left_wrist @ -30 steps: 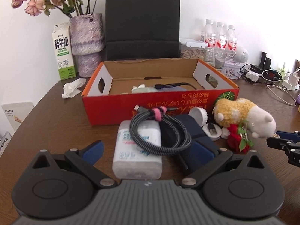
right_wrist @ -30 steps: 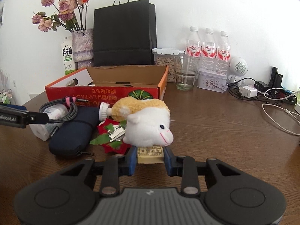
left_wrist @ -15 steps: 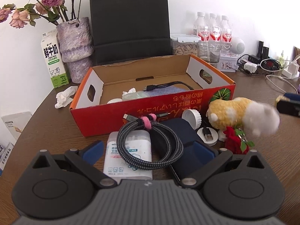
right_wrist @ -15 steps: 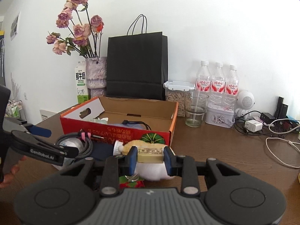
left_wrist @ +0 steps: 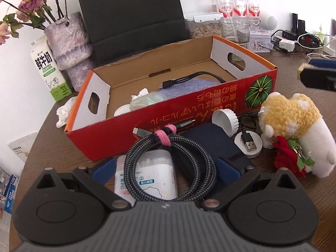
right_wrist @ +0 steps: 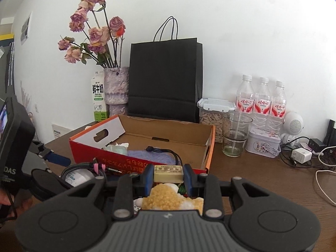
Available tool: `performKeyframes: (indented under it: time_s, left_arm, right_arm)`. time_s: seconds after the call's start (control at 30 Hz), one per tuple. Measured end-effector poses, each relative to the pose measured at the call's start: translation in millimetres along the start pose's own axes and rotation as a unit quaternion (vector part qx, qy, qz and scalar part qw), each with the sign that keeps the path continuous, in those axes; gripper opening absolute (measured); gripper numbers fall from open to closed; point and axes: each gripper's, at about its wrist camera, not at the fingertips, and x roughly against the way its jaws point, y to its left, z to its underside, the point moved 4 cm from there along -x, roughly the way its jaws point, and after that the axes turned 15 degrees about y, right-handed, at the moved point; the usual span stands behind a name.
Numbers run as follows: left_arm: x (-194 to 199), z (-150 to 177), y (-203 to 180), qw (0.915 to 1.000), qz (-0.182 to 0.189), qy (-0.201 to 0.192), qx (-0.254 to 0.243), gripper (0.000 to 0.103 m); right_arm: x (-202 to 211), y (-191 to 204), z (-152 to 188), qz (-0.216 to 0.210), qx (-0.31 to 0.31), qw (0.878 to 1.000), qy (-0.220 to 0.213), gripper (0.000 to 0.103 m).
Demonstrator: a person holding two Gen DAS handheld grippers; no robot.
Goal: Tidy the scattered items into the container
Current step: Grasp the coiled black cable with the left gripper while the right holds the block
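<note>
The right tongs (right_wrist: 168, 173) grip a small cream block (right_wrist: 168, 173) between their blue pads, raised above the plush toy (left_wrist: 294, 134) on the worktop (right_wrist: 262, 178), just before the red cardboard box (left_wrist: 189, 113). The left tongs (left_wrist: 166, 168) stand open around a coiled braided cable (left_wrist: 170, 168) lying on a tissue pack (left_wrist: 147, 178) and a dark pouch (left_wrist: 210, 140).

鲜牛奶 on milk carton (left_wrist: 49, 71)
</note>
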Motion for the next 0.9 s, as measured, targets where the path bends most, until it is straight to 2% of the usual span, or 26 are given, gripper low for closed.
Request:
performKeyframes:
  time_s: [0.3,0.53,0.63,0.73,0.9]
  left_arm:
    - [-6.5,-2.7,-1.8,0.9998,0.002,0.011,-0.017,0.103]
    - [-6.3,-0.3,-5.6,0.9997,0.001,-0.006,-0.025,0.103]
    - [-2.9,0.6,-7.7,0.9995,-0.002,-0.015,-0.029,0.094]
    - [-1.0,2.5,-12.1,0.9987,-0.013,-0.025,-0.041,0.093]
    - [3.7,2.1,-10.7,0.9989,-0.011,-0.033,-0.032,0.091]
  right_arm:
    - [-10.8,-7.4,12.4,-0.011,-0.014,1.000,0.015,0.029]
    - [-11.7,-5.2,14.1,-0.009,-0.014,1.000,0.017,0.029]
    - [-12.6,-5.4,14.9,-0.011,-0.015,1.000,0.018,0.029]
    - [-13.6,-5.1,15.5,-0.011,-0.015,1.000,0.019,0.029]
    - [-13.0,-5.2,16.2,-0.012,-0.016,1.000,0.017,0.029]
